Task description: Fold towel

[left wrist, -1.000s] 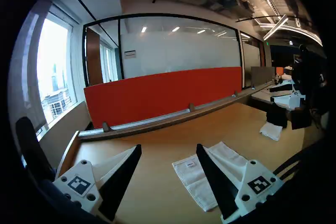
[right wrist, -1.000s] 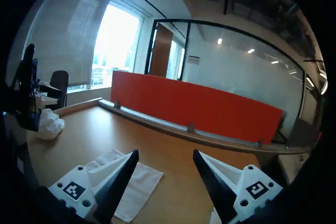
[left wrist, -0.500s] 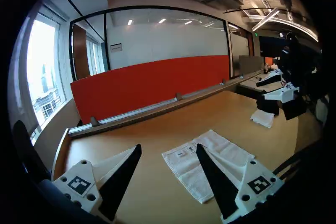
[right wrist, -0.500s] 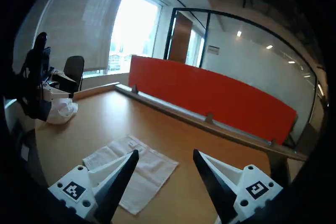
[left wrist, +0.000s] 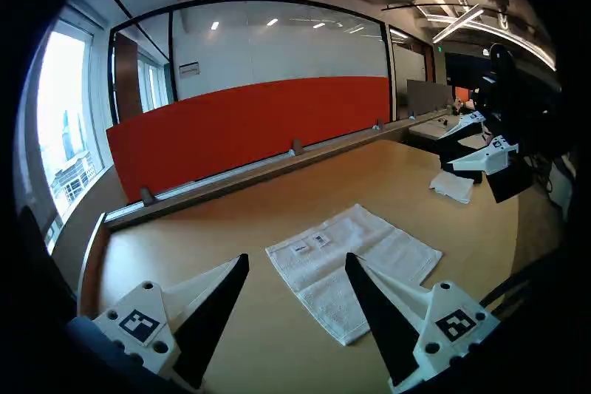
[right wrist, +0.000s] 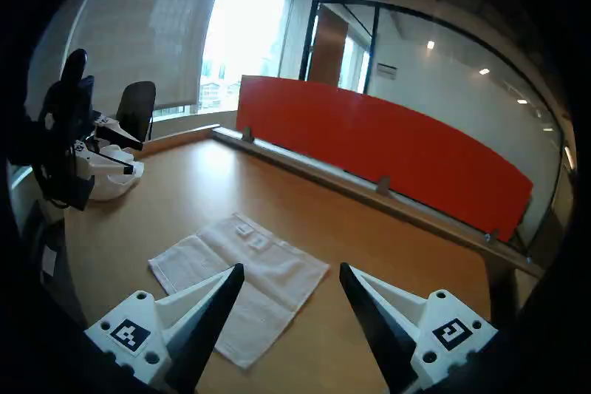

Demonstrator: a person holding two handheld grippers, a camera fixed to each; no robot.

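Observation:
A white towel [left wrist: 318, 268] lies spread flat on the wooden desk [left wrist: 221, 224], two small tags near its far edge. My left gripper [left wrist: 295, 276] hovers open just before its near edge, nothing between the fingers. In the right gripper view the same towel [right wrist: 251, 261] lies ahead and slightly left of my right gripper [right wrist: 289, 283], which is open and holds nothing. The right gripper [left wrist: 484, 163] appears far off at the desk's right end in the left gripper view. In the right gripper view the left gripper [right wrist: 100, 151] sits at the far left.
A long red divider [left wrist: 251, 120] with a metal rail closes the desk's far side. A small folded white cloth [left wrist: 452, 185] lies by the distant gripper. A crumpled white cloth [right wrist: 118, 179] rests at the desk's left end. An office chair [right wrist: 137, 107] stands by the window.
Both cameras have tilted down and swung toward the towel, which now shows whole and nearer the middle of each view. Both grippers stayed open.

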